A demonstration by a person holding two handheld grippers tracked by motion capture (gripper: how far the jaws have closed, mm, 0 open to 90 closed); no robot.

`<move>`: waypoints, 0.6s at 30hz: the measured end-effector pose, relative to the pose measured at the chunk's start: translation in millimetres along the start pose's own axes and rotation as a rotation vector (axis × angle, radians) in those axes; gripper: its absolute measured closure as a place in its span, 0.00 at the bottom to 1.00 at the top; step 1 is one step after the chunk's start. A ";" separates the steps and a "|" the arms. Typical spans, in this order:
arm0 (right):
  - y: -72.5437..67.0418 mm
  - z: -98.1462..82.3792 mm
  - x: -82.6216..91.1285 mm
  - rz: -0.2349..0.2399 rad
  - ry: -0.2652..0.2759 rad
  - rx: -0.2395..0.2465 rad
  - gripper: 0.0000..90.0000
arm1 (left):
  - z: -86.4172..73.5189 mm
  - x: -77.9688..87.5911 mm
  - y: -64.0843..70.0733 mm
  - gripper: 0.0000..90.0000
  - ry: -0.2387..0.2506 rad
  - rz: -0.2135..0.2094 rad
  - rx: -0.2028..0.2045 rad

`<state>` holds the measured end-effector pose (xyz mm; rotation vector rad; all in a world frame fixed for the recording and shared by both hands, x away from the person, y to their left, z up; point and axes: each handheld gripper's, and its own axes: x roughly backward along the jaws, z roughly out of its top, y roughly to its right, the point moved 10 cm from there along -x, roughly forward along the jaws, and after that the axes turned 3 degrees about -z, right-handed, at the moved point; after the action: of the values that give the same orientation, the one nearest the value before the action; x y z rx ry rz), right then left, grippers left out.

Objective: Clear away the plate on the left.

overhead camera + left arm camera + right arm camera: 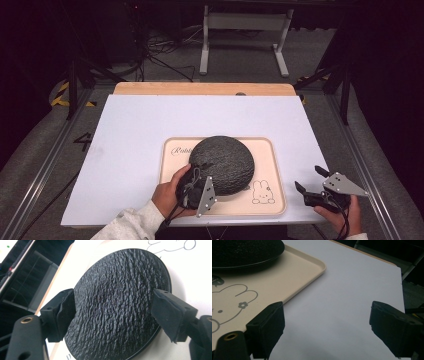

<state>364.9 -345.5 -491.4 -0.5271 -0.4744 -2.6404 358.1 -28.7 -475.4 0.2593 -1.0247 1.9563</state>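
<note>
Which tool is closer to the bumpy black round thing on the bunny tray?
Left. The left tool is right at the black round thing, jaws open on either side of it. The right tool is off the tray, open over the white table.

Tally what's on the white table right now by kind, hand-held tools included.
Black textured dome-shaped object: 1
Beige tray with rabbit drawing: 1
Hand-held tools: 2, left tool, jaws apart on either side of the dome, and right tool, jaws apart over the table
Total: 4
</note>
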 end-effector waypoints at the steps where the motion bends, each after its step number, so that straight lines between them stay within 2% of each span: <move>1: 0.0 0.0 0.0 0.000 0.000 0.000 0.15 | -0.3 -0.1 -1.8 0.23 0.001 0.001 -0.009; 2: 0.0 0.0 0.1 0.000 0.000 0.000 0.15 | -1.6 0.5 -2.5 0.22 0.001 0.000 0.009; 7: -0.1 0.1 0.3 -0.001 0.000 -0.002 0.15 | -4.1 2.0 -8.5 0.19 0.007 -0.006 0.025; 10: 0.1 0.2 0.4 -0.002 0.001 -0.002 0.15 | -7.3 3.8 -12.2 0.18 0.011 -0.012 0.054; 12: 0.1 0.3 0.4 -0.001 0.001 -0.002 0.15 | -7.9 4.0 -14.8 0.18 0.015 -0.009 0.051; 13: 0.1 0.3 0.5 -0.002 0.002 -0.002 0.15 | -9.6 5.2 -15.4 0.18 0.013 -0.015 0.070; 14: 0.2 0.3 0.6 -0.002 0.002 -0.002 0.15 | -9.6 5.3 -17.5 0.18 0.019 -0.013 0.065; 18: 0.4 0.6 0.6 -0.003 0.004 -0.002 0.15 | -15.9 7.0 -25.3 0.18 0.014 -0.013 0.094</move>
<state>364.7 -345.8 -490.5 -0.5226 -0.4720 -2.6445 377.0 -5.8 -467.6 0.3032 -0.9211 1.9944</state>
